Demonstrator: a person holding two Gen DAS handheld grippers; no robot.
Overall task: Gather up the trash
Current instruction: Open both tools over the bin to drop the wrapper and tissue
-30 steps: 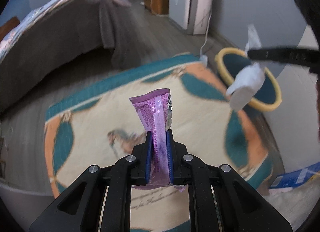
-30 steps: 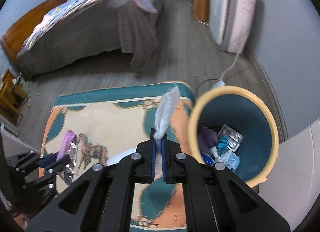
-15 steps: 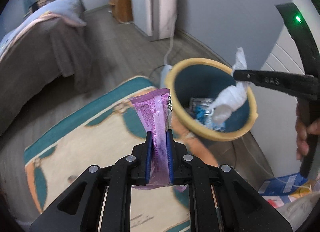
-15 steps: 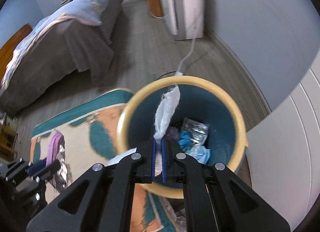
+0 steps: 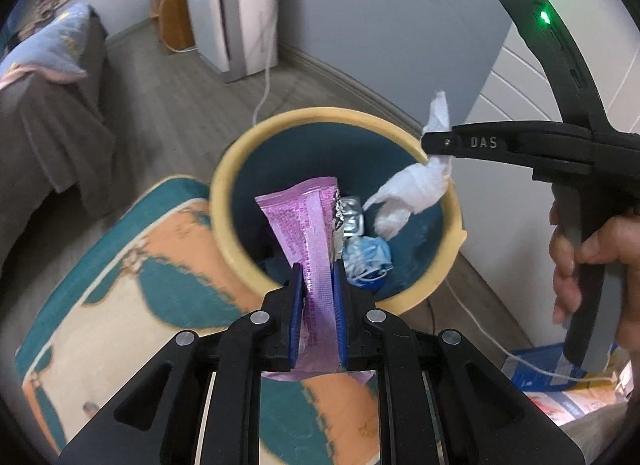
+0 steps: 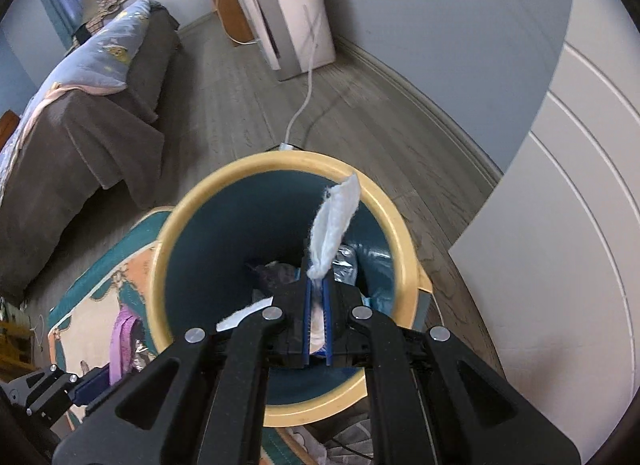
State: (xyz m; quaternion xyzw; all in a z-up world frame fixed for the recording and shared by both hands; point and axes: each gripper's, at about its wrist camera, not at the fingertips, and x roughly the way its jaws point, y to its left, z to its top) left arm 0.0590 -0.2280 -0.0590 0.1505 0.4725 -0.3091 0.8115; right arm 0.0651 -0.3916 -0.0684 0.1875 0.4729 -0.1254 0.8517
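My left gripper (image 5: pixel 316 285) is shut on a purple snack wrapper (image 5: pixel 304 221) and holds it at the near rim of the yellow-rimmed teal trash bin (image 5: pixel 228 201). My right gripper (image 6: pixel 317 297) is shut on a white tissue (image 6: pixel 334 225) and holds it above the open bin (image 6: pixel 168 249). The tissue (image 5: pixel 412 189) hangs over the bin's right side in the left wrist view, where the right gripper (image 5: pixel 434 143) reaches in from the right. The bin holds foil and blue trash (image 5: pixel 368 257). The left gripper with the wrapper (image 6: pixel 120 341) shows at lower left in the right wrist view.
The bin stands at the edge of a patterned teal and orange rug (image 5: pixel 120 285). A bed (image 6: pixel 80 105) lies to the left. A white appliance (image 6: pixel 292 5) with a cable stands by the far wall. White cabinet panels (image 6: pixel 560 225) are on the right.
Both grippers have moved from over the rug toward the bin. The tissue now hangs above the bin's opening and the wrapper has reached its rim.
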